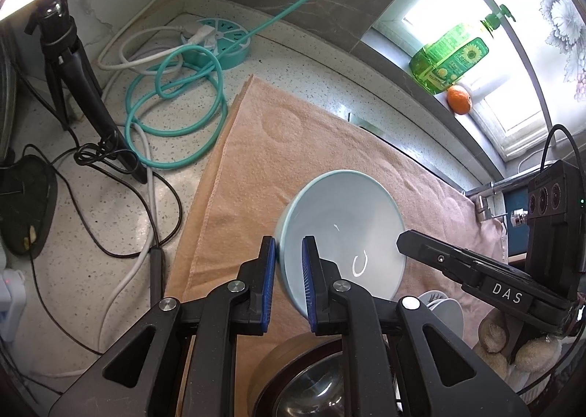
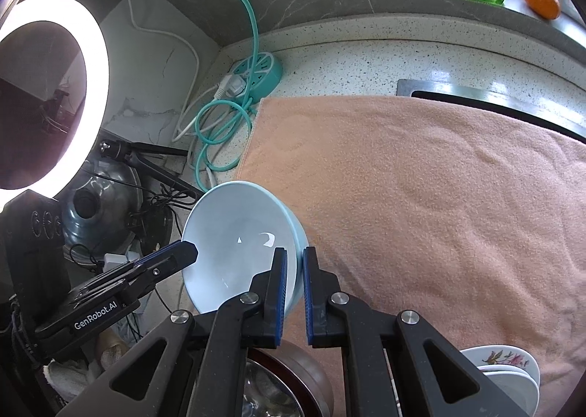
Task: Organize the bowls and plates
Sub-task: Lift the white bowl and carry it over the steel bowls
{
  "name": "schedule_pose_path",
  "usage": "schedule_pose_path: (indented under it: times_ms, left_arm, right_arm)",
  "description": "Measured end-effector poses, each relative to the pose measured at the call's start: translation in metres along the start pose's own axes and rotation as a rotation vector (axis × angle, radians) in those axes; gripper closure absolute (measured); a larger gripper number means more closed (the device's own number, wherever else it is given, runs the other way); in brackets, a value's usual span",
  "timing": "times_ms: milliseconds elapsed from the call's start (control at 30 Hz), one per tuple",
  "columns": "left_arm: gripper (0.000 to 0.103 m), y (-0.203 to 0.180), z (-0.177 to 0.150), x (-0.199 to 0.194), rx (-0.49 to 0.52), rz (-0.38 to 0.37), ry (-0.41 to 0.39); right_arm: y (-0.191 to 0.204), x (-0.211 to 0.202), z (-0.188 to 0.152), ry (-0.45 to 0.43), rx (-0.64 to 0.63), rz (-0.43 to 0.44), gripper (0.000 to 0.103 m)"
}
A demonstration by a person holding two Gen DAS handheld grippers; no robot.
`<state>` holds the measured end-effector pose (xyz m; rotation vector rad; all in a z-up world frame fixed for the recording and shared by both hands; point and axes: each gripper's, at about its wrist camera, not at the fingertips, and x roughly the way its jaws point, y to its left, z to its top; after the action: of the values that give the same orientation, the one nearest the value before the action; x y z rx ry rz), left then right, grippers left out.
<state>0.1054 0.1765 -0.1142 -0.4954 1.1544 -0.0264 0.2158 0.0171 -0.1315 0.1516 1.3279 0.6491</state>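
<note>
Left wrist view: the left gripper (image 1: 288,281) sits at the lower middle of the frame, its blue pads clamped narrowly on the near rim of the pale blue bowl (image 1: 344,230). The bowl hangs tilted over the peach towel (image 1: 256,160), and from the right edge the right gripper (image 1: 406,244) meets the opposite rim. A steel bowl (image 1: 311,387) lies at the bottom edge, under the fingers, with white dishes to its right.

Right wrist view: the right gripper (image 2: 294,292), lower middle, is pinched tight on the rim of the pale blue bowl (image 2: 238,233), one pad inside and one outside. The left gripper (image 2: 190,252) comes in from the lower left onto the far rim. A flowered plate (image 2: 501,358) shows at the lower right, and the steel bowl (image 2: 271,391) at the bottom.

The step in hand looks like a two-handed carry of the bowl. Next, both hands should travel together, keeping the rim level, towards wherever bowls are being stacked, and only then release.
</note>
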Motion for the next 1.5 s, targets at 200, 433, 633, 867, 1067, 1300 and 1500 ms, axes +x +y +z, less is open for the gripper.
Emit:
schedule_pose_path:
  times_ms: [200,433,633,867,1067,1300,1500]
  left_arm:
    - [0.090,-0.004,-0.003,-0.010,0.004,-0.011,-0.016]
    - [0.090,-0.010,-0.008,-0.023,0.020,-0.021,-0.029]
    - [0.090,-0.014,-0.013,-0.032,0.030,-0.030,-0.039]
    - [0.090,-0.016,-0.023,-0.038,0.036,-0.042,-0.040]
    - [0.090,-0.017,-0.031,-0.045,0.040,-0.047,-0.040]
    - [0.090,-0.019,-0.046,-0.049,0.056,-0.044,-0.020]
    - [0.090,-0.018,-0.059,-0.049,0.051,-0.054,0.001]
  right_arm:
    - [0.004,-0.015,-0.003,-0.018,-0.014,0.005,0.095]
    - [0.009,-0.026,-0.010,-0.029,-0.020,0.007,0.095]
    - [0.013,-0.037,-0.017,-0.041,-0.027,0.009,0.095]
    - [0.016,-0.048,-0.025,-0.054,-0.029,0.012,0.095]
    - [0.021,-0.056,-0.036,-0.060,-0.033,0.015,0.095]
    - [0.024,-0.063,-0.053,-0.066,-0.034,0.021,0.095]
    - [0.028,-0.071,-0.063,-0.082,-0.038,0.026,0.095]
